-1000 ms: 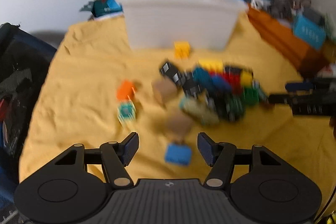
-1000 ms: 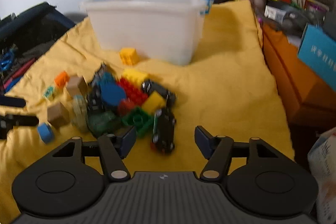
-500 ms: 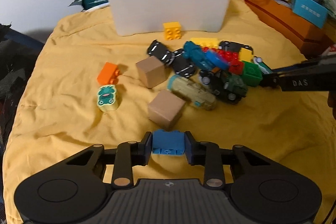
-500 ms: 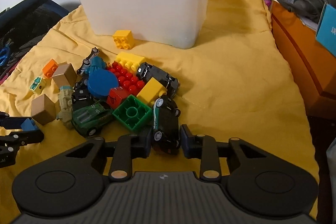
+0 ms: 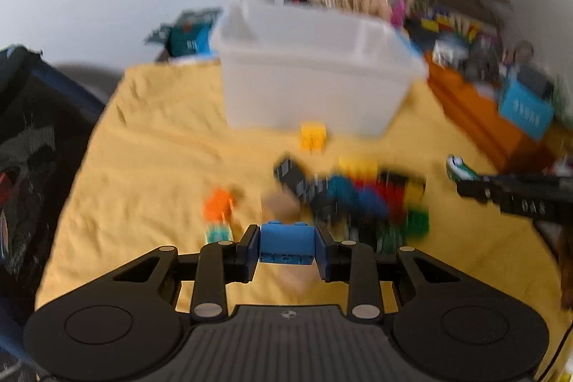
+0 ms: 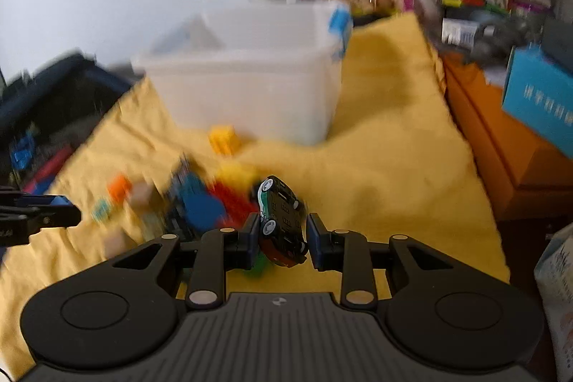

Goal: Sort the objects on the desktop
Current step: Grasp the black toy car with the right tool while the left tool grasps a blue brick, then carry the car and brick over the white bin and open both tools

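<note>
My left tool (image 5: 287, 247) is clamped on a blue brick (image 5: 286, 243), studs up, pinched on both sides by the pads and held clear of the yellow cloth (image 5: 150, 145). Over on the other side, my right tool (image 6: 283, 240) is closed around a black toy car (image 6: 282, 221), tilted nose-up with its underside and wheels turned toward my camera. Both views are smeared with motion blur, so the fine detail is hard to read.

Ahead of both tools sits the white plastic bin (image 5: 311, 77), standing on the cloth at the far end. A yellow brick (image 5: 313, 135) lies just in front of its wall. Between me and the bin is the heap of toys (image 5: 361, 199): red, yellow, green and blue pieces jumbled together, touching. To its left, apart from the heap, are an orange brick (image 5: 216, 204) and a tan wooden block (image 5: 281, 208). From the left camera I can see the right tool's arm reaching in at the right edge.
</note>
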Demonstrator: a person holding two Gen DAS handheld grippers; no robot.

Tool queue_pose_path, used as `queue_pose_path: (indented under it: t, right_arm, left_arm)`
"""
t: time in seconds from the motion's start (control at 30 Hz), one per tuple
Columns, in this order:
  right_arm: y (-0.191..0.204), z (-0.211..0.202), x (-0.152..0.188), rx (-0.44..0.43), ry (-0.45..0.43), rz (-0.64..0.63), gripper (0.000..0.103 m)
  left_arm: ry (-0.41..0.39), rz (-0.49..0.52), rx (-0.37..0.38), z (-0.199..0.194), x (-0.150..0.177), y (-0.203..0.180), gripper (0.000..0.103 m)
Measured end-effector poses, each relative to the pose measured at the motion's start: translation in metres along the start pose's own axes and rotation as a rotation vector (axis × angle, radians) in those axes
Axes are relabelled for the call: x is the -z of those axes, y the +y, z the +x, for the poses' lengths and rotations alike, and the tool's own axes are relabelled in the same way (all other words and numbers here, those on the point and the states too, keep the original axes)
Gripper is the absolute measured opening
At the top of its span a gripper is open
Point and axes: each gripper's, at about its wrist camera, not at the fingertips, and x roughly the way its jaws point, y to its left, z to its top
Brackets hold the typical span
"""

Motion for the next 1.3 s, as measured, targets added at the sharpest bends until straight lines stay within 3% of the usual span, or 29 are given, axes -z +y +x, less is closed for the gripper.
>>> queue_pose_path:
  t: [0.27, 0.47, 0.7, 0.73, 0.77, 0.8, 0.83, 1.07, 1.3]
  right_arm:
    - [0.013, -0.007, -0.101, -0.047, -0.165, 0.009, 0.031]
    - [0.016, 0.029, -0.159, -0.038, -0.171, -0.014, 0.031]
    - [0.017, 0.07, -0.171, 0.0, -0.096, -0.047, 0.031]
    - [0.016, 0.077, -0.172, 0.006, -0.081, -0.049, 0.033]
    - [0.015, 0.082, -0.173, 0.015, -0.068, -0.047, 0.046]
    - [0.014, 0.086, -0.173, 0.02, -0.057, -0.045, 0.056]
    - [0.013, 0.088, -0.172, 0.024, -0.066, -0.046, 0.066]
    - [0.005, 0.067, -0.157, 0.001, -0.101, -0.031, 0.065]
    - [0.025, 0.024, -0.091, -0.025, -0.094, -0.098, 0.07]
  left_arm:
    - [-0.092, -0.031, 0.021, 0.01, -0.111, 0.006, 0.035]
    - [-0.114, -0.035, 0.011, 0.042, -0.172, 0.002, 0.035]
    - [-0.093, -0.007, -0.017, 0.078, -0.199, -0.008, 0.036]
    - [-0.095, -0.009, -0.024, 0.082, -0.202, -0.007, 0.048]
    - [-0.078, -0.012, -0.032, 0.089, -0.204, -0.006, 0.071]
    - [-0.054, -0.013, -0.049, 0.095, -0.206, -0.006, 0.078]
    - [-0.046, -0.013, -0.073, 0.099, -0.206, -0.005, 0.079]
    - [-0.089, 0.023, -0.085, 0.08, -0.174, 0.016, 0.079]
    - [-0.056, 0.007, -0.093, 0.038, -0.087, 0.052, 0.079]
